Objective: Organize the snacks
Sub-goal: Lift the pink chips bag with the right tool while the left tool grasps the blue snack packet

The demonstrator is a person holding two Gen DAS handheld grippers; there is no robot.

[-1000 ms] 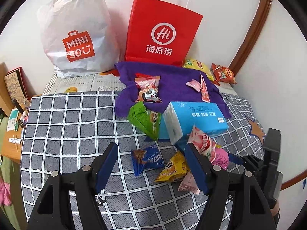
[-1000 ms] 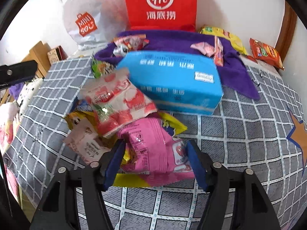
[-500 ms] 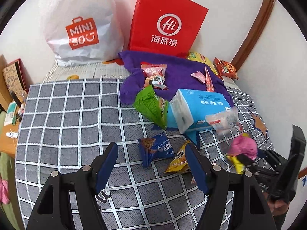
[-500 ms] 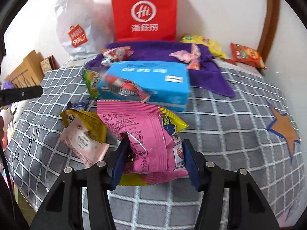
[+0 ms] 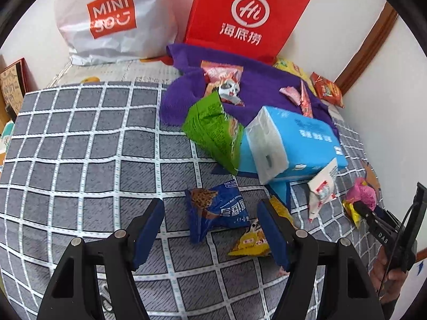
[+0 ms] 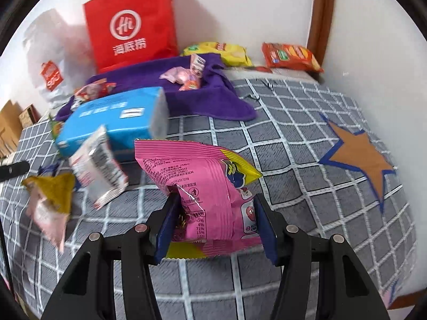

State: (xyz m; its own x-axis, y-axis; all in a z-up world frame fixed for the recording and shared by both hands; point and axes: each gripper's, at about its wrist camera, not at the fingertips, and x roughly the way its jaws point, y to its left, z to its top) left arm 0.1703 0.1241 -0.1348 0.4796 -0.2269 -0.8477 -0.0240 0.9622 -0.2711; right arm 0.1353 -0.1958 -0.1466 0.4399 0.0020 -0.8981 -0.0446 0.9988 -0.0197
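My right gripper (image 6: 213, 224) is shut on a pink snack bag (image 6: 202, 186) and holds it above the checked bedspread (image 6: 307, 160). The bag also shows at the right of the left wrist view (image 5: 361, 194). My left gripper (image 5: 210, 226) is open and empty, its fingers either side of a blue cookie packet (image 5: 218, 210) and a yellow packet (image 5: 253, 240). A white and red packet (image 5: 321, 186) leans by the blue tissue pack (image 5: 293, 144). A green bag (image 5: 213, 130) lies left of the tissue pack.
A purple towel (image 5: 267, 85) with small snacks lies at the back. A red paper bag (image 5: 245, 18) and a white plastic bag (image 5: 112, 21) stand against the wall. Yellow (image 6: 226, 52) and orange (image 6: 291, 56) snack packs lie in the far corner. A star patch (image 6: 360, 157) marks the bedspread.
My right gripper has closed on the pink bag, lifted it and swung right. The white and red packet slid off it and dropped beside the tissue pack. My left gripper moved slightly forward.
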